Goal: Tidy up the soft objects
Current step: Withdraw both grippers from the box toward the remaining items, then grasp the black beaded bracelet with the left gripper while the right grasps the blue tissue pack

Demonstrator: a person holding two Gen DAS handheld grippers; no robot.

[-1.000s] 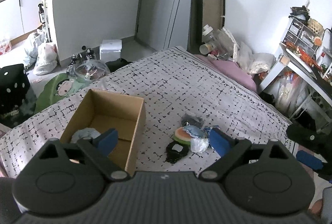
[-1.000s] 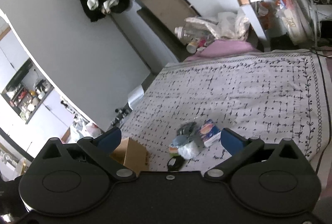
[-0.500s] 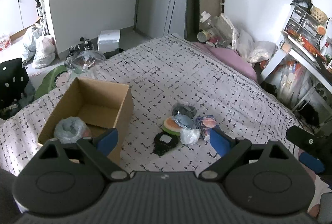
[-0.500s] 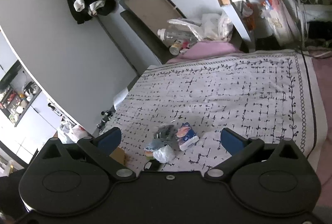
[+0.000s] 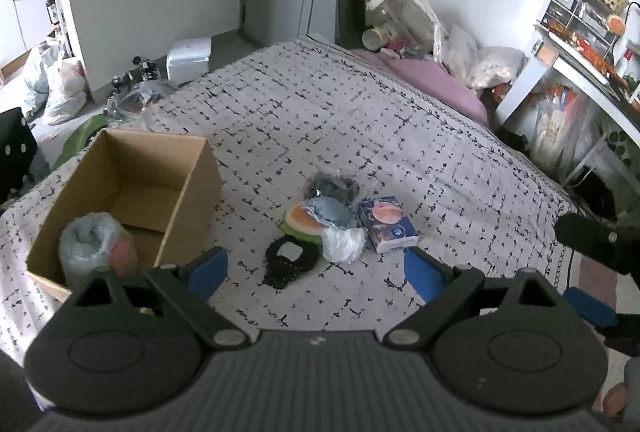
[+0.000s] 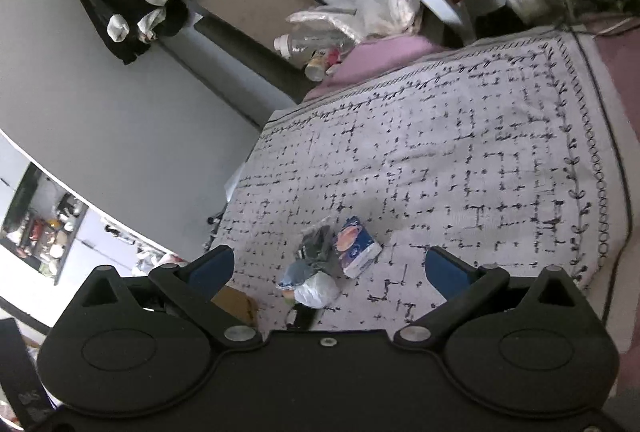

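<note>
A small pile of soft things lies on the patterned bedspread (image 5: pixel 320 112): a blue tissue pack (image 5: pixel 386 224) (image 6: pixel 357 246), a crumpled white bag (image 5: pixel 343 244) (image 6: pixel 318 290), an orange and green sponge (image 5: pixel 302 222), a black knitted piece (image 5: pixel 289 262), a grey bundle (image 5: pixel 330 210) and a dark bagged item (image 5: pixel 331 188). An open cardboard box (image 5: pixel 132 188) stands left of the pile with a plastic-wrapped roll (image 5: pixel 90 246) inside. My left gripper (image 5: pixel 316 270) hangs open above the bed, short of the pile. My right gripper (image 6: pixel 328 268) is open too, over the pile, holding nothing.
A pink pillow (image 5: pixel 428 80) and plastic bags with bottles (image 5: pixel 400 20) lie at the head of the bed. A cluttered white desk (image 5: pixel 580 72) stands on the right. Bags and a white appliance (image 5: pixel 189 56) sit on the floor to the left.
Both grippers have pulled back and risen, so the box and pile sit farther ahead. The wrapped roll inside the box has come into full view. Both stay open.
</note>
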